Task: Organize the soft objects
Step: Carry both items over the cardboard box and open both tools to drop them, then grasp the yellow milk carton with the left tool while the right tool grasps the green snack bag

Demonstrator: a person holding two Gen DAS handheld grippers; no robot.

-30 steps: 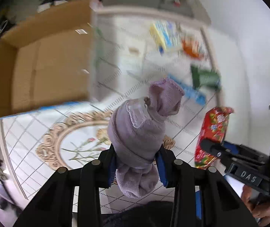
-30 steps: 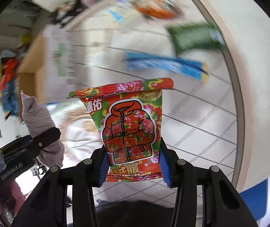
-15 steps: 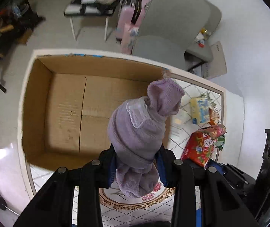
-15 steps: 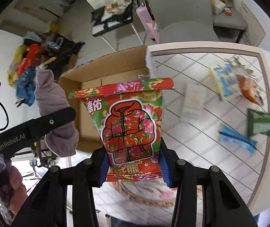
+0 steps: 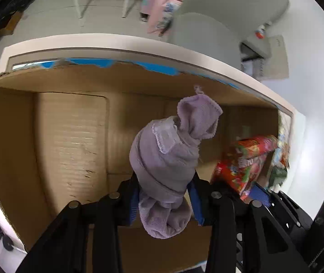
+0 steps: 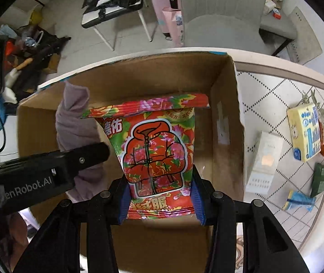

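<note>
A: What are we holding in the left tool point(image 5: 165, 201)?

B: We are gripping a rolled bundle of lilac knitted fabric point(image 5: 168, 166), with the blue-padded fingers point(image 5: 195, 201) pressing in on its lower part from both sides. Its folded top is standing up above the fingers, and its tail is hanging below them.

A: And the right tool point(image 6: 160, 201)?

B: We are clamping a red, flower-printed plastic packet with a drawn padded jacket on it point(image 6: 156, 152), upright, with the fingers closing on its bottom edge.

A: Where are both things sitting?

B: We are holding them side by side in the air above the open brown cardboard box point(image 6: 226, 118). From the right wrist view the lilac bundle point(image 6: 75, 122) is showing just left of the packet, partly behind the left tool's black arm. From the left wrist view the packet point(image 5: 245, 161) is appearing blurred at the right, near the box's right wall point(image 5: 252, 113).

A: What are we seeing around the box?

B: The box is resting on a white surface with a diamond-patterned cover point(image 6: 273, 91). To its right we are seeing a yellow and blue packet point(image 6: 305, 132), a pale flat box point(image 6: 264, 161), a dark green pouch point(image 6: 323, 178) and a blue wrapper point(image 6: 299, 201).
</note>
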